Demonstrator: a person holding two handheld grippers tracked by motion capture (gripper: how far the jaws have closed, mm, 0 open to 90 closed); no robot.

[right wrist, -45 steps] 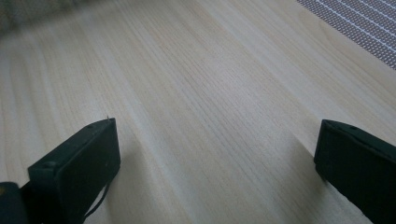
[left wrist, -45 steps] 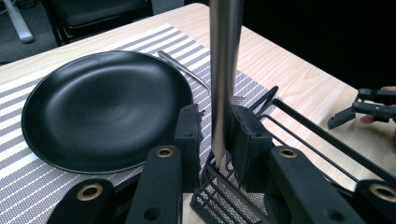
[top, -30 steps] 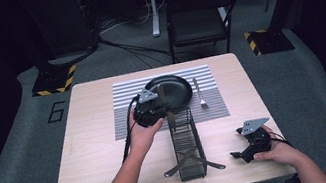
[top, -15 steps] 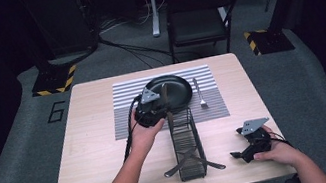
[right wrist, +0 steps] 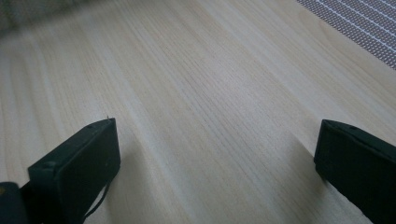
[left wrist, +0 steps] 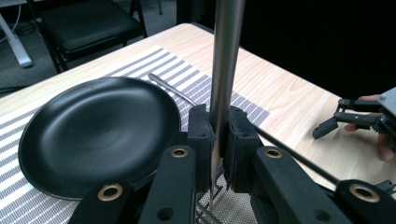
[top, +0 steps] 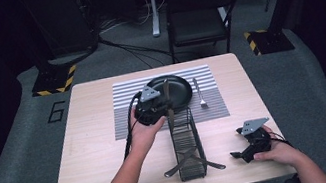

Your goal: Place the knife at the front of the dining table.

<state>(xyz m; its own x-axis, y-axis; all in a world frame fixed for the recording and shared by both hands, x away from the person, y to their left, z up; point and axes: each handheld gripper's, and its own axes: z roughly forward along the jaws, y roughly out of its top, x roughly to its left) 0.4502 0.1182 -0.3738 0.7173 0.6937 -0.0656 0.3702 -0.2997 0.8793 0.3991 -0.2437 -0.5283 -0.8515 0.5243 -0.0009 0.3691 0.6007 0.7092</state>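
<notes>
Where the left gripper (left wrist: 218, 154) is seen along its own jaws, a slim metal utensil handle (left wrist: 225, 70) is clamped between the two black pads, upright and rising out of the top of that view; which kind of utensil it is cannot be told. Its lower end hangs just above the wire mesh of the cutlery rack (top: 186, 143).

- Left gripper (top: 156, 107), high view: held in the left hand (top: 145, 132) at the far end of the rack, over the near rim of the plate, with the utensil (top: 168, 98) standing upright in its grasp.
- Cutlery rack: dark wire, long and narrow, laid near-to-far at the middle of the table, its crossed feet at the near end.
- Black plate (top: 171, 91): round, shallow, set on the striped mat just beyond the rack; nothing is seen on it from the left gripper view (left wrist: 98, 135).
- Fork (top: 199, 96): laid on the mat just right of the plate, apart from it.
- Striped placemat (top: 126, 110): grey and white, on the far half of the table.
- Right gripper (top: 248, 147): rested on the table at the near right, well apart from the rack, in the right hand (top: 278, 152). Its jaws are spread wide with bare wood between them (right wrist: 215, 135); nothing is grasped.
- Table (top: 92, 160): light wood.
</notes>
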